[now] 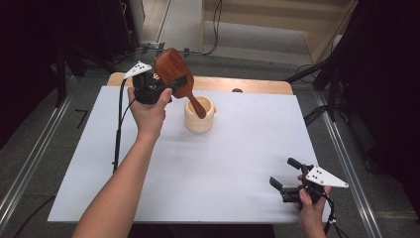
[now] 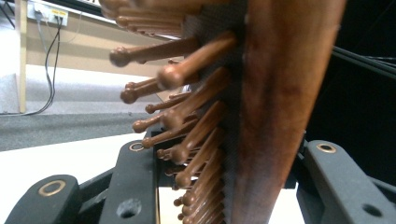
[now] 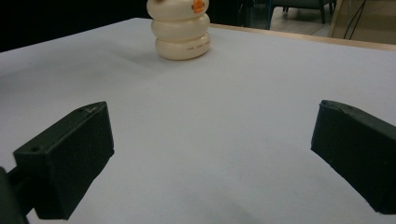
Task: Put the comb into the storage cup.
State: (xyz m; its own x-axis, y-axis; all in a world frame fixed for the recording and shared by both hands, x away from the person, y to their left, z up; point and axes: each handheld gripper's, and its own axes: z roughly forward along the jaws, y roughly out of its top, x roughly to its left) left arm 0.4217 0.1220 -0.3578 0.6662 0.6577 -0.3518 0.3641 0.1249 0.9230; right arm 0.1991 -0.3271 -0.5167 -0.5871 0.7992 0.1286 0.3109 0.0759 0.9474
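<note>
**Hairbrush going handle-first into the cup**

Tongs first: the left gripper (image 1: 168, 85), raised over the far left part of the table, is clenched on the head of a wooden hairbrush (image 1: 171, 69). In the left gripper view its jaws sit either side of the brush (image 2: 275, 107), one against the smooth back and one among the knobbed bristles (image 2: 187, 70). The right gripper (image 1: 287, 178) rests at the near right edge of the white table (image 1: 223, 168) with its jaws wide apart and nothing between them.

The brush hangs tilted, head up and to the left, with its handle (image 1: 197, 105) slanting down into the mouth of a cream ribbed cup (image 1: 199, 119) that stands toward the far middle of the table. The step in hand looks like seating the brush in the cup. To do it well, I would bring the brush more upright before letting go, lower it until the handle end finds the bottom, and release gently so the heavy head does not tip the light cup. The free gripper is well apart; steadying the cup with it might help.

Count: one hairbrush, one cup, two grippers.
</note>
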